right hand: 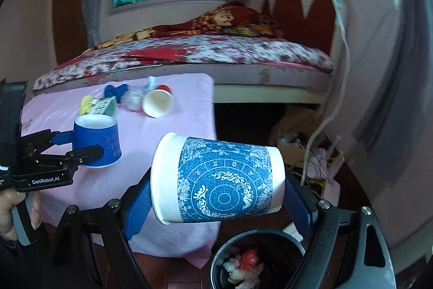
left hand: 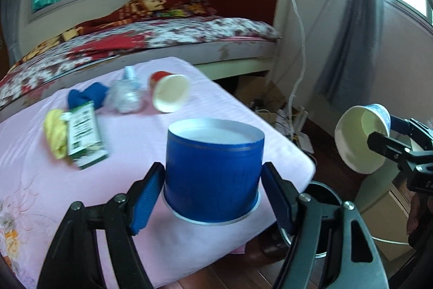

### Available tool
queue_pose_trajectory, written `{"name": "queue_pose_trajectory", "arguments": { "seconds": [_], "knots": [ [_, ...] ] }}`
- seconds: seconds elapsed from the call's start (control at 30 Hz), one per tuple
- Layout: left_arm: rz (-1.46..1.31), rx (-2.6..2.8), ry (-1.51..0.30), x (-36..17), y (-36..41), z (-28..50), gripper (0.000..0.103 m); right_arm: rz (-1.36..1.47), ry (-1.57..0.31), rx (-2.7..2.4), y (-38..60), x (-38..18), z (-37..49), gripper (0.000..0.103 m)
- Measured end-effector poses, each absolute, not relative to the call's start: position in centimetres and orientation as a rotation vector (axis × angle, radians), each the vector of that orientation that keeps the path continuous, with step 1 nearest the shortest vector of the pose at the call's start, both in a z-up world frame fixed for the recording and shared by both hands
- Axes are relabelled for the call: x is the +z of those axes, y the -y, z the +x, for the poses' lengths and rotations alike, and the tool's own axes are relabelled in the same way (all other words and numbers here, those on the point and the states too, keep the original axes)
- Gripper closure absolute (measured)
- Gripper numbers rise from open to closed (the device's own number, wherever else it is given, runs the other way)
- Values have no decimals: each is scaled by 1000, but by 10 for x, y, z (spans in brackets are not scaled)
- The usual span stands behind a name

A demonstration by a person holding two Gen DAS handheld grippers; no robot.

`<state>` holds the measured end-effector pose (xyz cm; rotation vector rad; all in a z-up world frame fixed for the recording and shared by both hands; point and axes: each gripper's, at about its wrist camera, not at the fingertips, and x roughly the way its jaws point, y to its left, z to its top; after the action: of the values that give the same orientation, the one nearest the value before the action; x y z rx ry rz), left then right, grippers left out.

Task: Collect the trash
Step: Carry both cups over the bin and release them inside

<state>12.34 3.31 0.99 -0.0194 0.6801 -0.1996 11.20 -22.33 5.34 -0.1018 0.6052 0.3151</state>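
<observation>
My left gripper point(left hand: 213, 194) is shut on a blue paper cup point(left hand: 213, 175), held bottom-up over the near corner of the pink-covered table point(left hand: 32, 180). The same cup point(right hand: 97, 140) shows at the left in the right wrist view. My right gripper point(right hand: 216, 199) is shut on a white paper cup with a blue zodiac print point(right hand: 219, 178), held on its side. Just below it stands a black trash bin point(right hand: 216, 259) with crumpled waste inside. That cup point(left hand: 360, 137) also shows at the right in the left wrist view.
On the table lie a red-and-white paper cup point(left hand: 169, 92) on its side, a crumpled clear bottle point(left hand: 125, 96), a blue wad point(left hand: 86, 96), a green-white carton point(left hand: 84, 137) and a yellow scrap point(left hand: 55, 132). A bed point(left hand: 189, 31) stands behind. Boxes and cables point(right hand: 305, 151) clutter the floor.
</observation>
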Motion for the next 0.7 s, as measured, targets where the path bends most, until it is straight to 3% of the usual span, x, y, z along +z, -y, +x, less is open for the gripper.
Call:
{"name": "queue_pose_trajectory", "arguments": {
  "seconds": [0.7],
  "knots": [
    [81, -496, -773, -26, 100, 115, 31, -92, -754, 151, 318, -7, 81, 15]
  ]
}}
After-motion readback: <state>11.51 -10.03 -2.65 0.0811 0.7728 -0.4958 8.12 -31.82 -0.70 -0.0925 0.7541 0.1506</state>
